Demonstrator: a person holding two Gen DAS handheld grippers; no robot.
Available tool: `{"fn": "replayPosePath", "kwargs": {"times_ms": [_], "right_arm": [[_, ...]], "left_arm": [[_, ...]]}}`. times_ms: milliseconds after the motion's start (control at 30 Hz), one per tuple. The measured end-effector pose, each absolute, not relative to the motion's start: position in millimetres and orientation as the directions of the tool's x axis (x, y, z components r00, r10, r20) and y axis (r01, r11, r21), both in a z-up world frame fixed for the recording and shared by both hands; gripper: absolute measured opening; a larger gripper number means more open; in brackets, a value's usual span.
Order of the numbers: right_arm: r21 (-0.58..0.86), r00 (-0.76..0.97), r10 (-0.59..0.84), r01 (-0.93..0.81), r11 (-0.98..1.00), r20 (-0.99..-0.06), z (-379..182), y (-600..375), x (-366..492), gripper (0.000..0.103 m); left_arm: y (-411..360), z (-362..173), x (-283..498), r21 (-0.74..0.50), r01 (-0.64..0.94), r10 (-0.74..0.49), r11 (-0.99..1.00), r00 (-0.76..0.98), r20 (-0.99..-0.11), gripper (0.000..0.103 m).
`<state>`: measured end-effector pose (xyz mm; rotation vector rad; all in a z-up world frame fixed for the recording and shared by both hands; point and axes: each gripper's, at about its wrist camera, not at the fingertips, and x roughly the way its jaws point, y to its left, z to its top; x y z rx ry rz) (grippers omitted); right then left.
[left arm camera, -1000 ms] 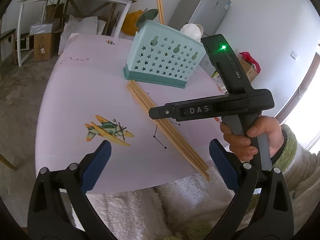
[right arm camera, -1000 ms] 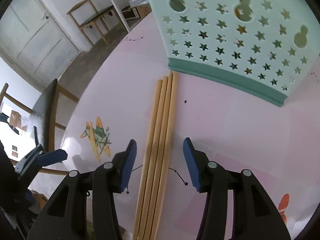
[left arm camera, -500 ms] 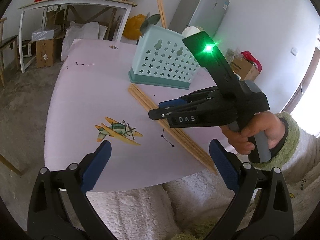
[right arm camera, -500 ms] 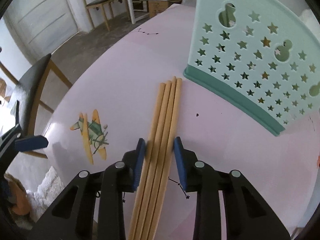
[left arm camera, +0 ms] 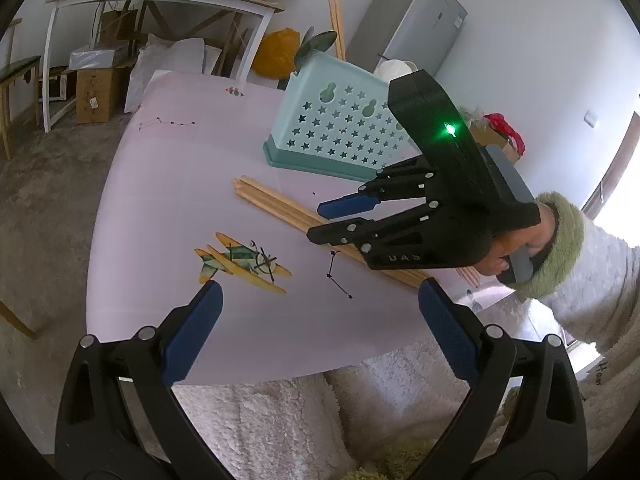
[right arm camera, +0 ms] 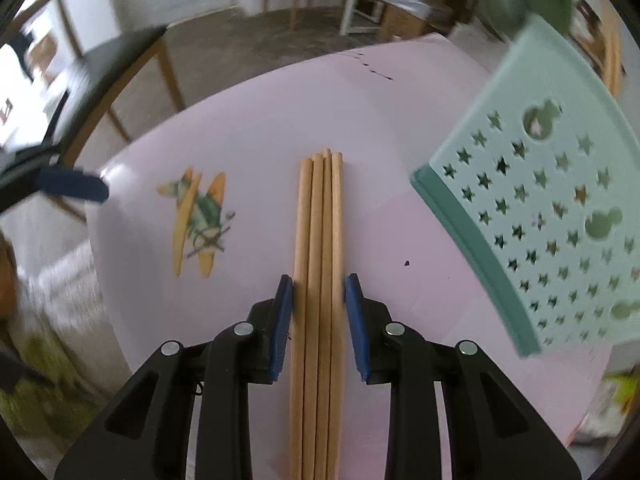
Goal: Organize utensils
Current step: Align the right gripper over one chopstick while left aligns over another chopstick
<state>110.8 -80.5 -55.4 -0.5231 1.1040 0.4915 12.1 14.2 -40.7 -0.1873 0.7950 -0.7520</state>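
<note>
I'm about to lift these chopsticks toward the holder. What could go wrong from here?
The right tool is closing around four loose chopsticks, gripped near one end; an outer stick may slip free or the bundle may droop. The teal utensil basket stands close, so swinging tips might knock it.

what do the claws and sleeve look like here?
Both claws, left claw and right claw, are black plastic linkages with silver pivot pins and blue finger pads. The right unit carries a lit green LED and a grey handle. The sleeve is fuzzy white with a green cuff.
</note>
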Motion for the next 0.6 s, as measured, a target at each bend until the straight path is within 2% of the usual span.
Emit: {"fn": "replayPosePath", "kwargs": {"times_ms": [300, 600], "right_arm": [[-0.093, 0.373, 0.158, -0.574, 0.814, -0.914, -54, -92, 110, 0.029], [0.046, 0.418, 0.263, -0.461, 0.886, -0.869, -31, -137, 101, 0.035]], "left_arm": [[0, -40, 19, -0.438, 0.551, -0.693, 0.711, 0.443, -0.568, 0.094], [-13, -38, 23, -0.392, 0.569, -0.673, 0.722, 0.449, -0.588, 0.094]]}}
